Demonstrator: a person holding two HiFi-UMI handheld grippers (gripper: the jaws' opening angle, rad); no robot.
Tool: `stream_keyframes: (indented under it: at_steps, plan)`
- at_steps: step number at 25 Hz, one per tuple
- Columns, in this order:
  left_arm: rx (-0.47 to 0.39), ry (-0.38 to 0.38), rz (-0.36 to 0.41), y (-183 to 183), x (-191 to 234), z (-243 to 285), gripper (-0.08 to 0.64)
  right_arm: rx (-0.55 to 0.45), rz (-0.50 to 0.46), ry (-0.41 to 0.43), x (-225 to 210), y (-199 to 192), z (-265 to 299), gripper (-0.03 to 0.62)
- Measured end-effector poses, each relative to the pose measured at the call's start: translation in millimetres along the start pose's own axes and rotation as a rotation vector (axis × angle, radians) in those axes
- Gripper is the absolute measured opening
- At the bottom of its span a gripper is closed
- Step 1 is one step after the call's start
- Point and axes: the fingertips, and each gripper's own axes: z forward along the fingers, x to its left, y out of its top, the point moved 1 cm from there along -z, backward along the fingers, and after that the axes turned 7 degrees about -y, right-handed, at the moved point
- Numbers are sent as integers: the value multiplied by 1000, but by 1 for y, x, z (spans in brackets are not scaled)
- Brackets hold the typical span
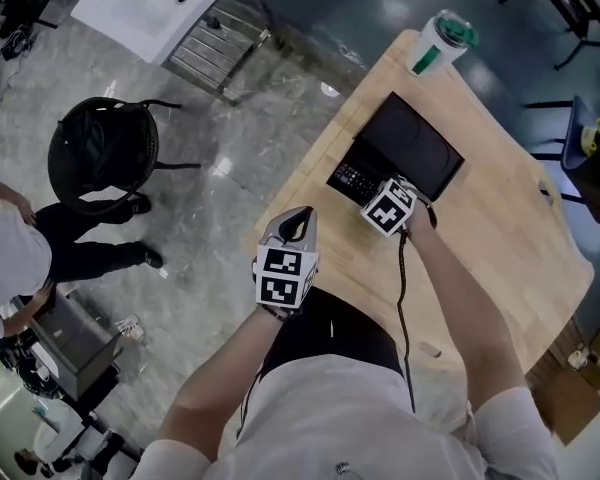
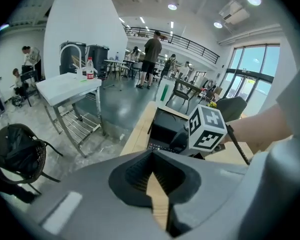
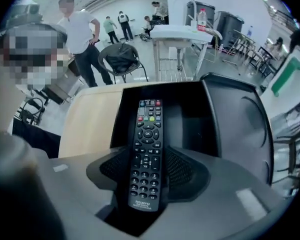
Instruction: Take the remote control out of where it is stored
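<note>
There's one wooden table (image 1: 500,238) here, and on it one open black case (image 3: 190,119), one remote control (image 3: 147,154) and one white cup with a green lid (image 1: 438,46) off at the far corner. The person holds two grippers. The remote lies flat in the case, buttons up, running lengthwise down the tray. The right gripper (image 3: 151,171) is straight over it: its jaws stand wide apart with the remote's lower end between them, and there's a dark gap on either side, so the ribbed pads aren't pressing on it. The right forearm stretches out across the table and the wrist tips the gripper steeply down into the case, its marker cube (image 2: 207,128) uppermost. The left gripper (image 2: 152,176) sits well apart from the case, back at the near edge of the table, slanting down towards the wood. Its jaws are drawn together at the tips with nothing held, only a thin wedge of tabletop showing behind them. The left elbow is bent and tucked close to the body. One black mesh chair (image 1: 105,153) stands on the shiny floor off to the left, and a person in a white top (image 1: 20,248) is beside it.
</note>
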Motion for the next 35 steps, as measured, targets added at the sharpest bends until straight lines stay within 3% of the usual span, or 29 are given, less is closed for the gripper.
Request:
stream_keyframes:
  at_steps: [8,17,24,30,35]
  plan:
    - [-5,54,-48,-15,13,-10,0,73,-113,-78,-4,-2,23,249]
    - [-19,73,-38,-17,10,-31,0,47,-54,-90,-3,-7,18,224]
    - [-46,77,-32,-17,13,-51,0,-22,71,-80,-12,-6,-22,223]
    - [-93,43,4,0,1,-64,0,-180,302,-70,-13,-2,-86,224]
    - [-132,9,37,22,-24,-76,0,-305,423,-84,-5,-2,-153,224]
